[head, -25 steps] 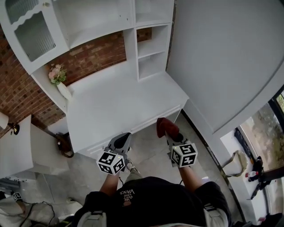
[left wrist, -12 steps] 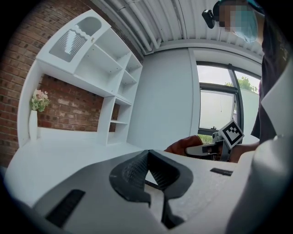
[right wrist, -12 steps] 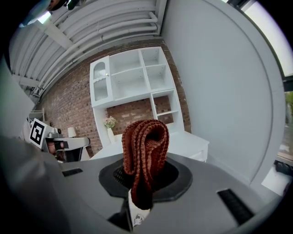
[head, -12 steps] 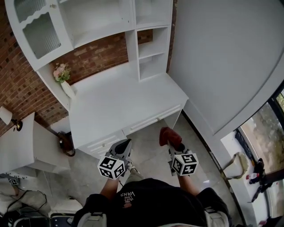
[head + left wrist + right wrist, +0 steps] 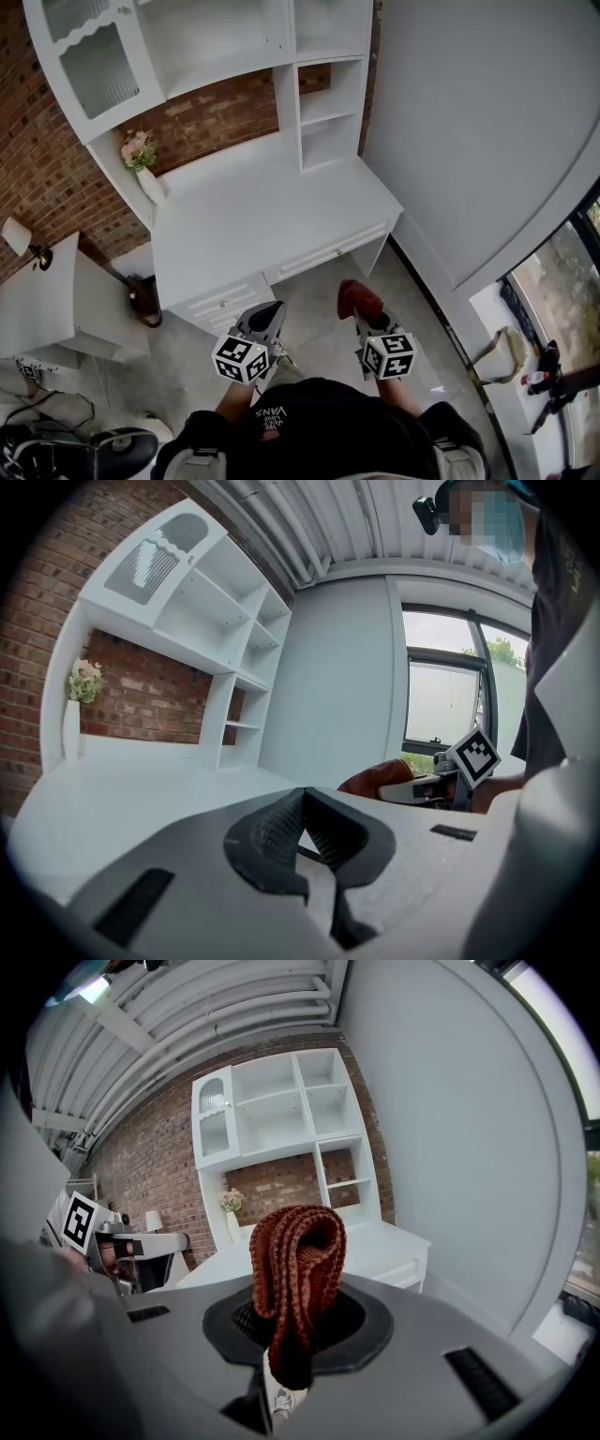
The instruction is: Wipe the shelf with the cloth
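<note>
In the head view, the person stood before a white desk with a white shelf unit rising at its back against a brick wall. A vase of flowers stood at the desk's far left corner. Both tools hung over the floor, short of the desk's front edge. The left gripper was bare, while the right gripper carried a rust-red cloth – apart from the desk and well away from the shelves.

In the left gripper view, the left gripper had its ribbed pads brought together at the tips with nothing between them. Beyond lay the desk top, the shelf unit and the vase; at the right, the cloth showed in the other tool.

In the right gripper view, the right gripper was clenched on the cloth, which stood up from the jaws as a folded loop. Behind it were the shelf unit and the desk – neither touched.
</note>
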